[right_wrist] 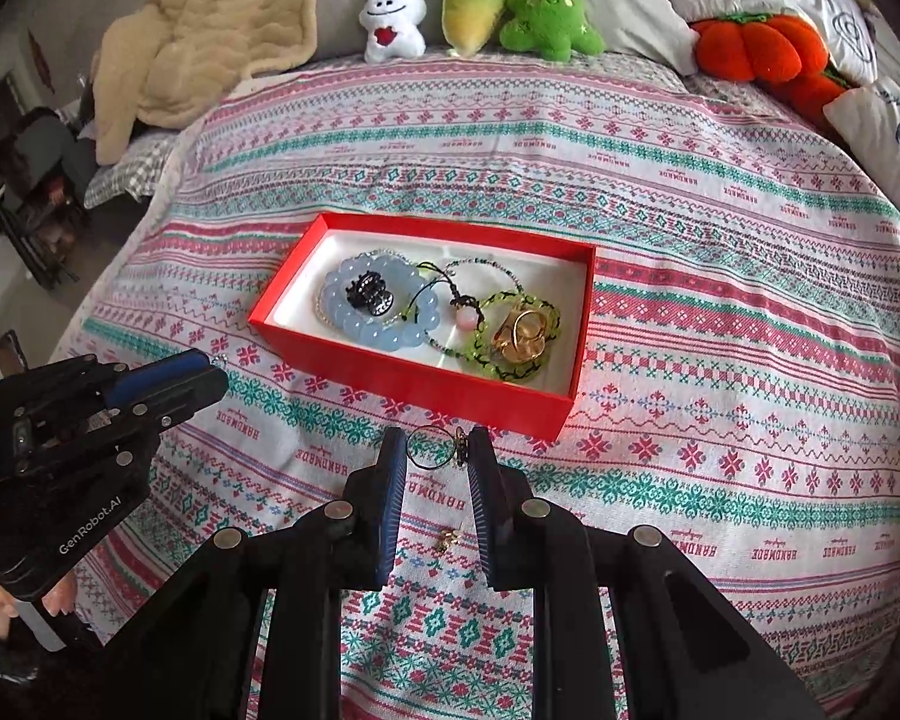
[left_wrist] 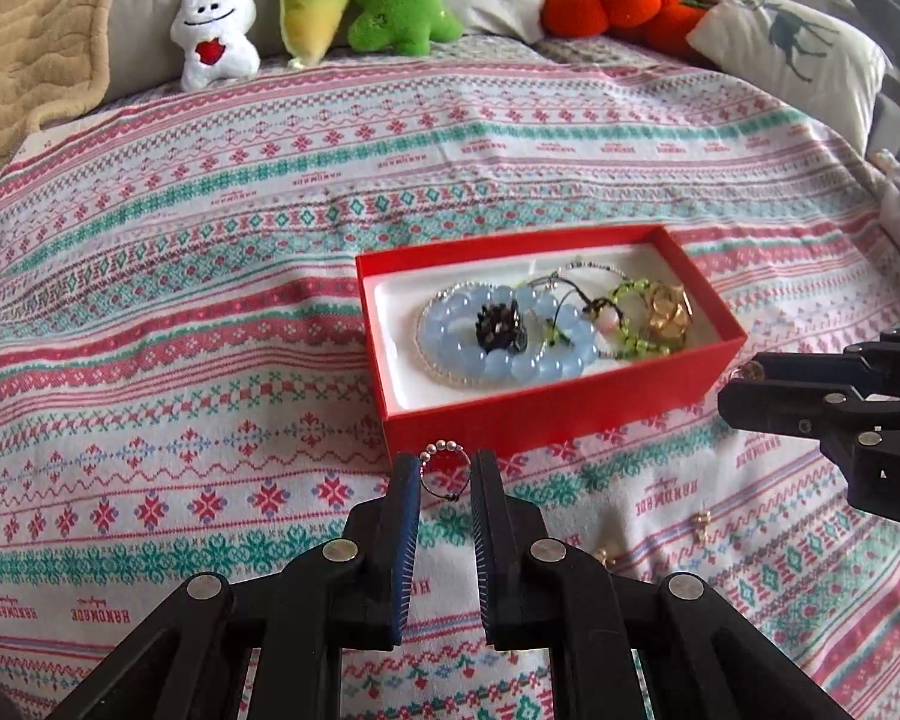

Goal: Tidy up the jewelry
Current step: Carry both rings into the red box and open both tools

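the left gripper (left_wrist: 445, 468) is pinching a beaded wire ring (left_wrist: 444, 471) between its narrow jaws, just in front of the red jewelry box (left_wrist: 546, 414). the right gripper (right_wrist: 437, 450) is clamping a thin gold ring (right_wrist: 431, 449) the same way, near the box's front wall. a small gold earring (right_wrist: 448, 539) is lying on the patterned bedspread (right_wrist: 720, 312) below it.

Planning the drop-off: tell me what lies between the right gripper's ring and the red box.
Only bare patterned bedspread. In the right wrist view, the thin ring in the right gripper sits just short of the red box, nothing between them.
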The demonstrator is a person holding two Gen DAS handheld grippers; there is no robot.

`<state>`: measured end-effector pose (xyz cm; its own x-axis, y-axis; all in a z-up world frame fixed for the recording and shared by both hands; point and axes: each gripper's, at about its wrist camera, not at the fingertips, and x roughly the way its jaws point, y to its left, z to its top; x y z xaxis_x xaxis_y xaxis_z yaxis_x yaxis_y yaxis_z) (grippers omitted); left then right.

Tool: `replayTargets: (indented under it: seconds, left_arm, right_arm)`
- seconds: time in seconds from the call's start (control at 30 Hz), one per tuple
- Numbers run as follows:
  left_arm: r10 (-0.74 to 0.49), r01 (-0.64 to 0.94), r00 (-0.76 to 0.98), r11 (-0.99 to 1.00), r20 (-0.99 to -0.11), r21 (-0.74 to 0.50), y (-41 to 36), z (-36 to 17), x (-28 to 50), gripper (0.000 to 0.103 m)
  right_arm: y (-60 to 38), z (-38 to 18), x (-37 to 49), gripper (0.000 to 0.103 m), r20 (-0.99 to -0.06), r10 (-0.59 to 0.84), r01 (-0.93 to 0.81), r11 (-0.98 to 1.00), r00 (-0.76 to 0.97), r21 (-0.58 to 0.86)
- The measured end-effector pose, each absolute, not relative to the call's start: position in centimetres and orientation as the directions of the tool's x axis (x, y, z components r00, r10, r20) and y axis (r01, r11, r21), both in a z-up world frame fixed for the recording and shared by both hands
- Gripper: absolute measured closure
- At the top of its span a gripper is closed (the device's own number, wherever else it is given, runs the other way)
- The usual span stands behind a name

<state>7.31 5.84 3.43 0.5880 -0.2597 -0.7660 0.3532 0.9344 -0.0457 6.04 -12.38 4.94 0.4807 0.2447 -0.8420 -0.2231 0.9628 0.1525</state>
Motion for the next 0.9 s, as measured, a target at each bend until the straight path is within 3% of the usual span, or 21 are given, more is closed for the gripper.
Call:
replayTargets:
  seconds: [0.7,0.9]
  left_arm:
    - [-0.228,0.337,0.581,0.941,-0.781,-0.024,3.8,1.2,12.6,0.089]
    - [-0.228,0.343,0.589,0.939,-0.776,-0.016,4.3,1.7,11.9,0.075]
  right_arm:
    - [-13.5,4.2,11.2,0.081,-0.839,0.273,-0.156,0.962,0.470,0.226]
    - [-13.2,3.9,11.7,0.081,-0.839,0.276,-0.155,0.961,0.468,0.230]
